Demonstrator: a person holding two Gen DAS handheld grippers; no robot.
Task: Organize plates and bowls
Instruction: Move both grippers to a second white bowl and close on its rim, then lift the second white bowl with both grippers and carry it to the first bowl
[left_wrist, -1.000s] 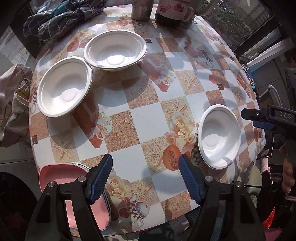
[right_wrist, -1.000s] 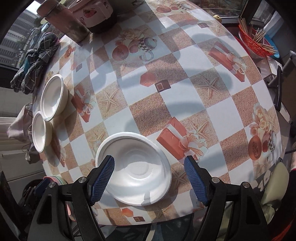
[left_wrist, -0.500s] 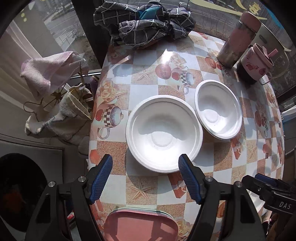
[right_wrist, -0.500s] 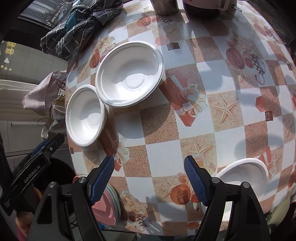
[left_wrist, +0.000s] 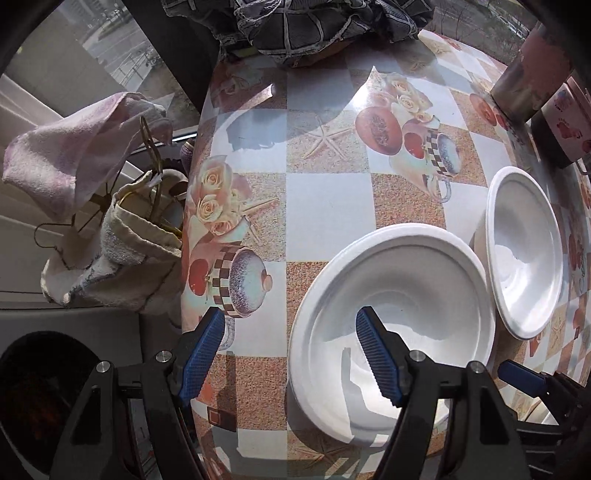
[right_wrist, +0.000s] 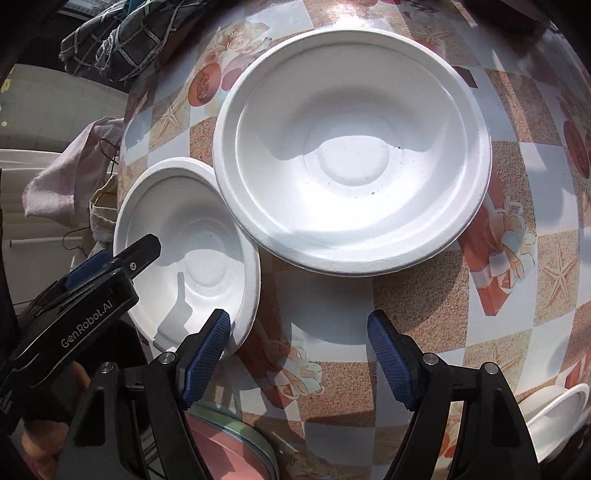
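My left hand-held gripper points straight down, spread, straddling the near bowl's rim at the worktop's left edge. My right hand-held gripper tilts steeply down, spread, empty, below the second bowl.

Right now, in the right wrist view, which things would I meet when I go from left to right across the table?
Pale cloth hanging off the table edge → smaller-looking white bowl → larger-looking white bowl → red gift box printed on the tablecloth → partly visible white bowl at the lower right edge.
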